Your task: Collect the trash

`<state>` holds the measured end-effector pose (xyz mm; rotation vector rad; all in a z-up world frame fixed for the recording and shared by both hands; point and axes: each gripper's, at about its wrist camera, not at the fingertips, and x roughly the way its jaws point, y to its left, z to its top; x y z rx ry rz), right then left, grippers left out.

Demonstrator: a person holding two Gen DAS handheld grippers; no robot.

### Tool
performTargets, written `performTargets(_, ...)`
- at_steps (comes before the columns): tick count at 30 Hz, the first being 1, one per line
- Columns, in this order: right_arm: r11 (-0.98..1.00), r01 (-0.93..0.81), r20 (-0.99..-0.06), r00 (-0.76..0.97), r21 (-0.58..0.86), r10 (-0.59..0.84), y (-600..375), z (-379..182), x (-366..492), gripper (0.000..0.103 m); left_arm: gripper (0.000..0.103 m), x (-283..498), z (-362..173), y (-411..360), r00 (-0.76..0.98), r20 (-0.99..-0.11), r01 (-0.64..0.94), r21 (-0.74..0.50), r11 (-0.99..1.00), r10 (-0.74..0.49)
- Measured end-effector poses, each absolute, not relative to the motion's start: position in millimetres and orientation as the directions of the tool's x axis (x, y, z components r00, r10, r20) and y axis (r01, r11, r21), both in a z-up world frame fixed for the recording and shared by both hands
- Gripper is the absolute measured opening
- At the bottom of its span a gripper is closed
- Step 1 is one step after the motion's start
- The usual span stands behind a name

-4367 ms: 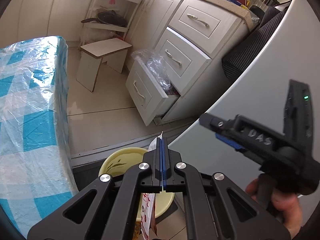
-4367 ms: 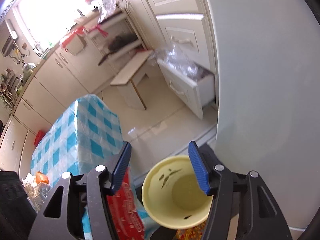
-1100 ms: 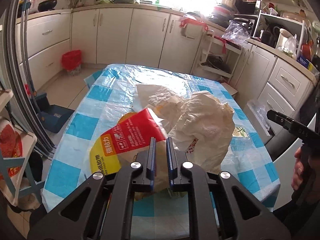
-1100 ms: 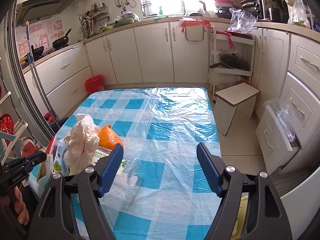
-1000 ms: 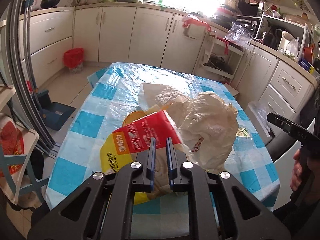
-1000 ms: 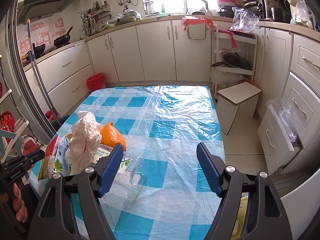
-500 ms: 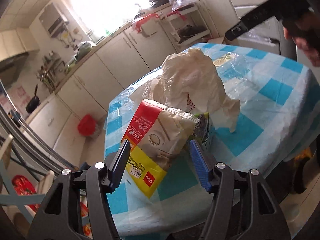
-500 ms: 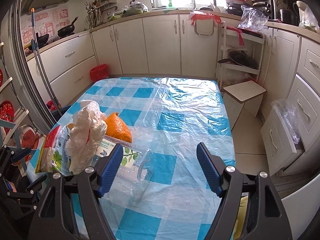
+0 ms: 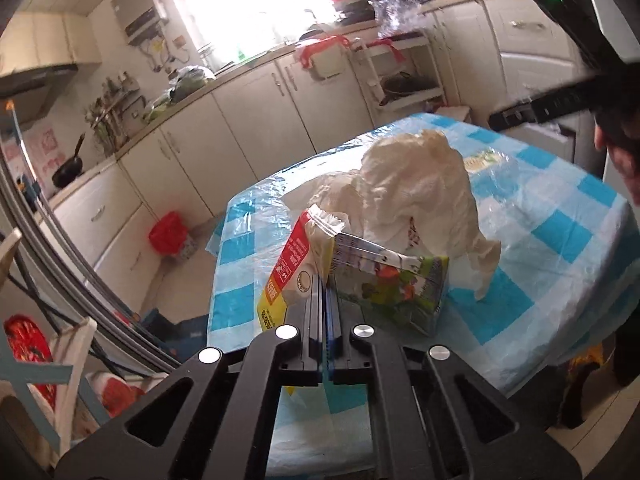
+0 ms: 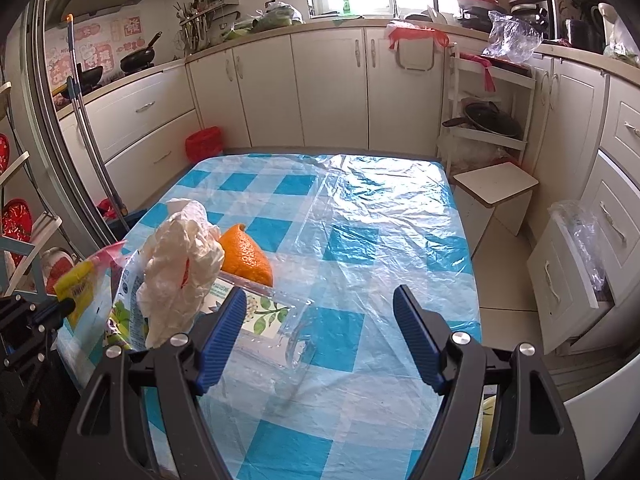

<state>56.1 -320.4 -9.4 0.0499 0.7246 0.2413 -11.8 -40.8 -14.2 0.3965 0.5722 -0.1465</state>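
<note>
On the near edge of the blue-check table (image 10: 380,232), my left gripper (image 9: 323,280) is shut, its tips pinching the edge of a red and yellow snack bag (image 9: 294,276) that stands upright. A green drink carton (image 9: 396,284) leans against the right of the jaws, and a crumpled white plastic bag (image 9: 416,184) lies behind it. In the right wrist view the left gripper (image 10: 60,305) holds the snack bag (image 10: 80,288) at the table's left edge. My right gripper (image 10: 320,292) hangs open above the table, nothing between its fingers. An orange peel (image 10: 246,258) and a clear wrapper (image 10: 264,312) lie before it.
A red bin (image 10: 203,143) stands by the far cabinets. A small stool (image 10: 496,184) and an open drawer lined with plastic (image 10: 568,280) are right of the table. A yellow bucket's rim (image 10: 486,420) shows at bottom right. A person's hand (image 9: 624,168) holds the right gripper.
The left jaws opened wide around the snack bag, then shut on its edge. The left gripper rolled and shifted, and the bag now stands upright. The right gripper kept still.
</note>
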Motion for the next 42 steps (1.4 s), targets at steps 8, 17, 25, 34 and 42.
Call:
performTargets(8,0.967,-0.213,-0.646,0.72,0.143,0.254,-311.2,-8.1,58.2,0.073,0.001,-0.2,9.2,19.4,0.816,-0.57,0.126,0.012,0.992,-0.097)
performTargets(17,0.899,-0.393,-0.584,0.691,0.192,0.427,-264.4,6.1,56.6,0.073,0.001,1.9,18.9,35.6,0.825,-0.552,0.119,-0.045,0.992,-0.124)
performTargets(25,0.863,-0.463,-0.627,0.615,0.204,0.478,-228.6,-6.9,70.7,0.073,0.001,-0.4,19.1,35.6,0.824,-0.544,0.132,-0.088,0.987,-0.158)
performTargets(34,0.879,-0.395,-0.64,0.609,0.267,0.468,-244.4,-10.1,82.4,0.073,0.001,1.6,13.8,44.3,0.822,-0.54,0.135,-0.122,0.983,-0.18)
performTargets(42,0.83,-0.504,-0.55,0.634,0.24,0.543,-244.5,18.7,52.9,0.072,0.001,3.1,10.9,46.1,0.823,-0.537,0.134,-0.134,0.982,-0.186)
